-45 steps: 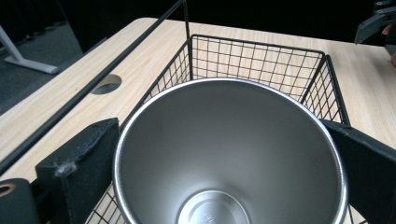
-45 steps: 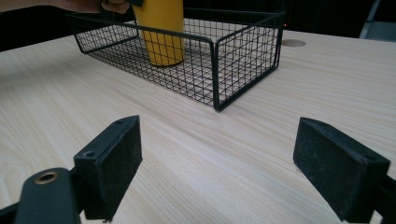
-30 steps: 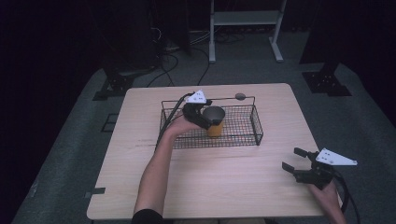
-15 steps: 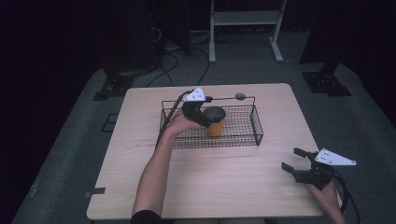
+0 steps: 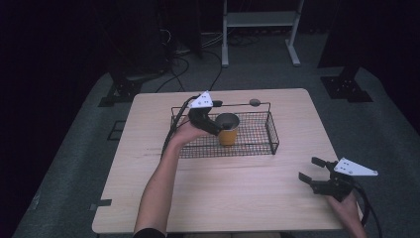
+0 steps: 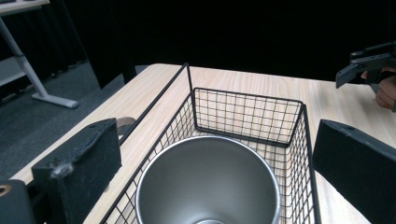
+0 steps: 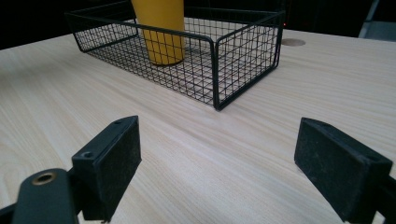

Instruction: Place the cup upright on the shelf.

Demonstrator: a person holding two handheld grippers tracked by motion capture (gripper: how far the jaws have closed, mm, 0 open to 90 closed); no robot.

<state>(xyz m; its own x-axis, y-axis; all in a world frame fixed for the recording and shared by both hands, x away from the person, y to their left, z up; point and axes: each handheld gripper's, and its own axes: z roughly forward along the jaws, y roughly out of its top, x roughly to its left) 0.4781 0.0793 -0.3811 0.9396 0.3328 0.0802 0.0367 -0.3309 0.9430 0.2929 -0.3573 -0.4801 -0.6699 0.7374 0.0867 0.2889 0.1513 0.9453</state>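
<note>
One yellow steel tumbler [image 5: 227, 130] stands upright in the wire basket [image 5: 270, 139], the left gripper [image 5: 210, 125] beside its rim. Left gripper view: jaws wide, flanking the tumbler's mouth; rigid, smooth, probably slippery, so grip the wall. Right gripper view: jaws wide over the table [image 7: 233, 154].

Table [image 5: 247, 198] evenly lit, surroundings dark, close jaws blurred
</note>
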